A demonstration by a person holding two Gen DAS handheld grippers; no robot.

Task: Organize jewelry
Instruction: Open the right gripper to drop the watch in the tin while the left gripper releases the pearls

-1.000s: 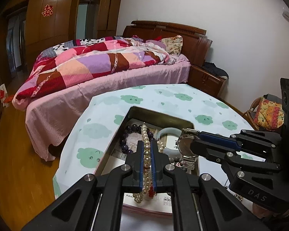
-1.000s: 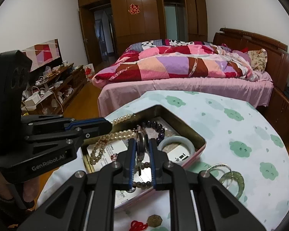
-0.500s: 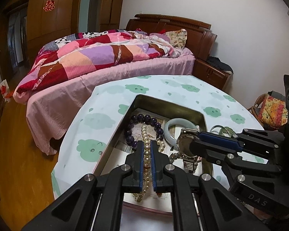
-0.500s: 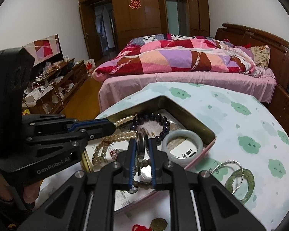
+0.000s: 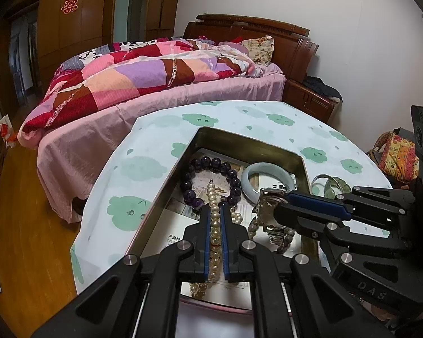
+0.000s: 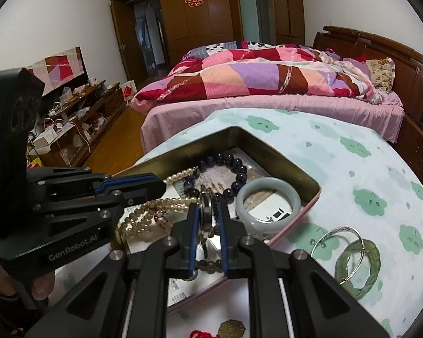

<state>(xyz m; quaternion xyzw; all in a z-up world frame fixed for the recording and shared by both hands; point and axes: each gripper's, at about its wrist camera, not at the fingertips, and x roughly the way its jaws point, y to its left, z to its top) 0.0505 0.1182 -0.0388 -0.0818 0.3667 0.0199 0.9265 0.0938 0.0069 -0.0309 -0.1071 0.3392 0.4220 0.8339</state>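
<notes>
An open metal tin [image 5: 248, 143] [image 6: 270, 148] sits on the cloud-print table. Inside lie a dark purple bead bracelet [image 5: 211, 166] [image 6: 234, 166] and a pale jade bangle [image 5: 270, 173] [image 6: 268, 197]. My left gripper [image 5: 215, 211] is shut on a pearl necklace [image 5: 215, 219] over the tin; the gripper also shows in the right wrist view [image 6: 160, 187], with the pearls [image 6: 180, 174] trailing from it. My right gripper [image 6: 207, 208] is shut on a silver wristwatch [image 6: 206, 214], low over the tin. The watch [image 5: 270, 211] and that gripper [image 5: 279, 211] show in the left wrist view.
A thin silver bangle [image 6: 338, 239] and a green jade bangle [image 6: 358, 264] lie on the table right of the tin. A brass octagonal charm [image 6: 231, 329] on red cord lies near the front edge. A bed [image 6: 268, 84] stands beyond the table.
Both grippers have sunk lower into the tin with their loads. The pearl strand and the watch now hang closer to the tin's floor. Both stay shut.
</notes>
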